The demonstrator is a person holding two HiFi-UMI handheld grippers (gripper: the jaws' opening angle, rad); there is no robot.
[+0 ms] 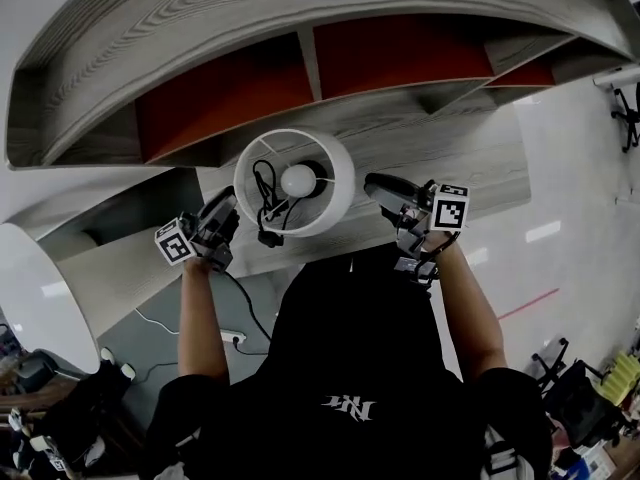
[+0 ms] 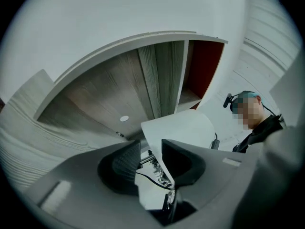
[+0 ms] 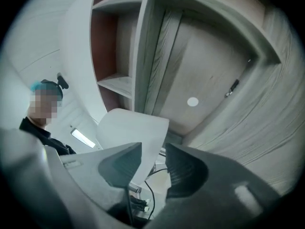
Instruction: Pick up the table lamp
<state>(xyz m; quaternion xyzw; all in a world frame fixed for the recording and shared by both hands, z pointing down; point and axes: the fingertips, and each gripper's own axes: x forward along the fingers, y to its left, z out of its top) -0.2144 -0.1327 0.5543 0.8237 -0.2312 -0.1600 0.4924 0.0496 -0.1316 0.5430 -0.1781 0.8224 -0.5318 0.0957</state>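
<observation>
The lamp (image 1: 295, 181) stands on the wooden surface (image 1: 470, 168), between the two grippers. Its thin white shade (image 2: 183, 128) could buckle, or the lamp could tip, if one side closes first or harder. The cord (image 1: 240, 303) hanging off the edge might snag on lifting. The left gripper (image 2: 150, 149) and right gripper (image 3: 153, 152) are both partly open, each straddling the shade's wall without clamping it
</observation>
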